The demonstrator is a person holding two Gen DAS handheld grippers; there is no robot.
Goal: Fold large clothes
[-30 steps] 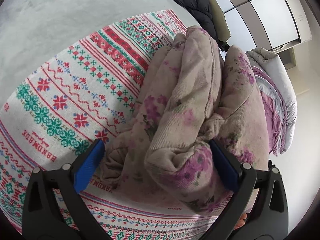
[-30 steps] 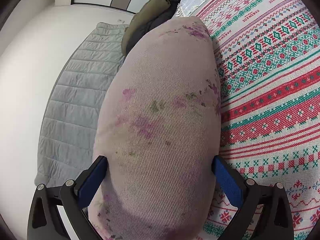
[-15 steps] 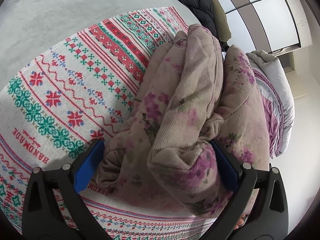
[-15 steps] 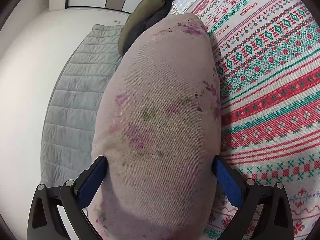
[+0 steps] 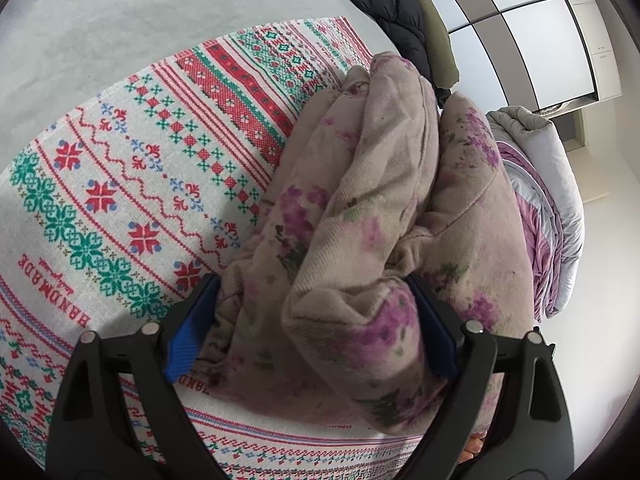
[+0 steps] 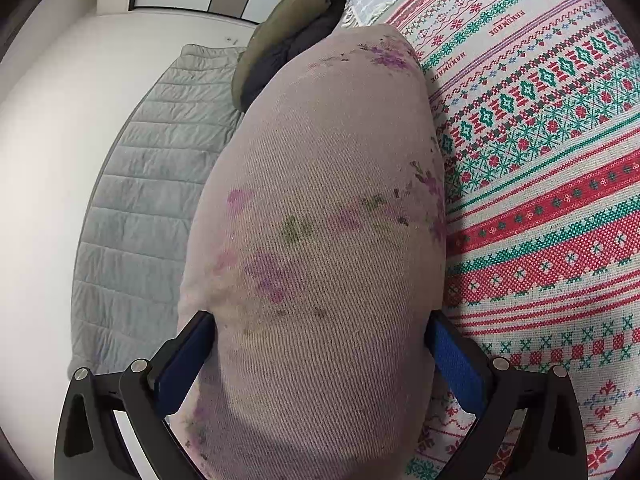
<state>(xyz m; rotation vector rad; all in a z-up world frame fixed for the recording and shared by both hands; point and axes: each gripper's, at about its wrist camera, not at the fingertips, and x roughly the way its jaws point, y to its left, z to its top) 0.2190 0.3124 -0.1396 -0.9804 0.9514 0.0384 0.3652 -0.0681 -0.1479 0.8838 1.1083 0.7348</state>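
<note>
While both tools, left tool [image 5: 312, 328] and right tool [image 6: 320, 364], squeeze wide around the bulky floral garment [image 5: 372, 220], folded on the patterned cloth [image 5: 120, 184], we reckon it's soft, squishy; grab the thick 6 o'clock end.

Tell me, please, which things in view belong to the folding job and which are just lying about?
In the job: floral garment, left gripper, right gripper, patterned cloth.
Lying about: dark jacket, grey quilted pad, folded grey-and-purple bedding.
</note>
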